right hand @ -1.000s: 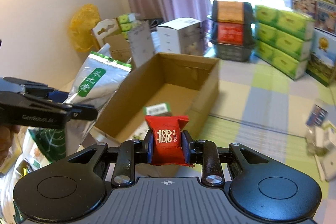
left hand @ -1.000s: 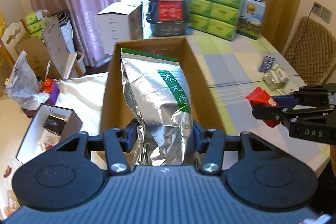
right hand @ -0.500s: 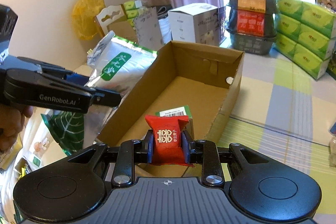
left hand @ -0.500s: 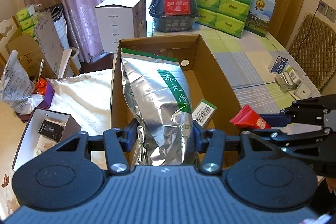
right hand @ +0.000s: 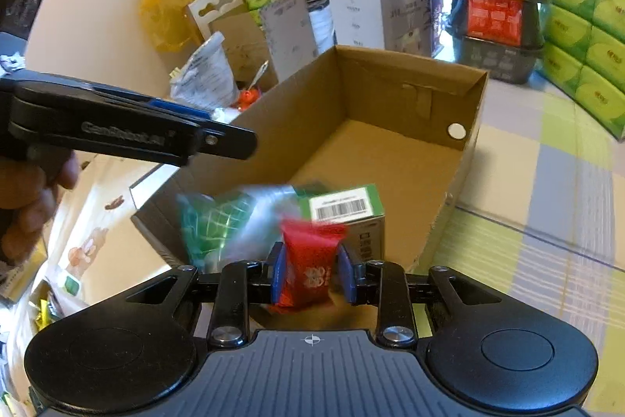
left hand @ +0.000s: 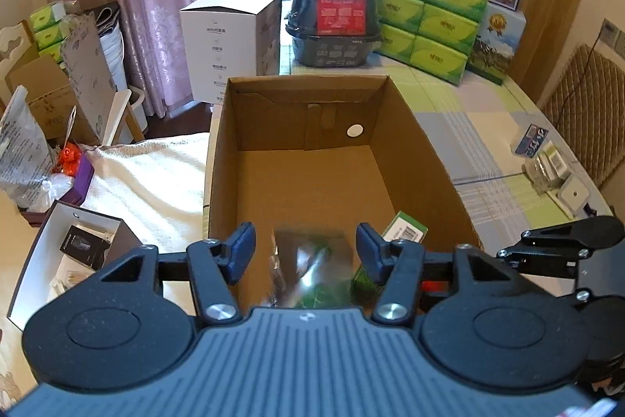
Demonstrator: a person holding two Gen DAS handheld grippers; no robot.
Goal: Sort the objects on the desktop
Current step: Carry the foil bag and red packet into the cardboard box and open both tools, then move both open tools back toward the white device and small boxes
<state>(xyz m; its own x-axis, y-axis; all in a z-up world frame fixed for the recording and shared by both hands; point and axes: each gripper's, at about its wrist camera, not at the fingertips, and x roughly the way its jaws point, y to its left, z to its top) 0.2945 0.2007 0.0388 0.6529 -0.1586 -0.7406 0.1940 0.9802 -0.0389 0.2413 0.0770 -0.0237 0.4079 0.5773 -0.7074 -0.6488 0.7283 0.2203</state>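
Note:
My left gripper [left hand: 306, 249] stands open over the near end of the open cardboard box [left hand: 420, 159]. Below its fingers a silver and green bag [left hand: 308, 268] shows as a blur inside the box, loose from the gripper. A green barcoded carton [left hand: 404, 230] lies beside it. In the right wrist view my right gripper [right hand: 311, 278] is shut on a red packet [right hand: 310, 272] just above the box's near edge [right hand: 390, 92]. The blurred bag [right hand: 230, 221] and the carton [right hand: 343, 212] lie ahead, with the left gripper [right hand: 242, 143] above them.
Stacked black containers [left hand: 336, 6], green tissue packs [left hand: 429, 22] and a white box [left hand: 230, 42] stand behind the cardboard box. Small items [left hand: 547, 163] lie at the table's right edge. A white towel [left hand: 148, 178] and an open white case [left hand: 74, 249] are left of the box.
The left gripper has opened and the silver bag has dropped from it into the box. The right gripper, still holding the red packet, has moved closer over the box's near end.

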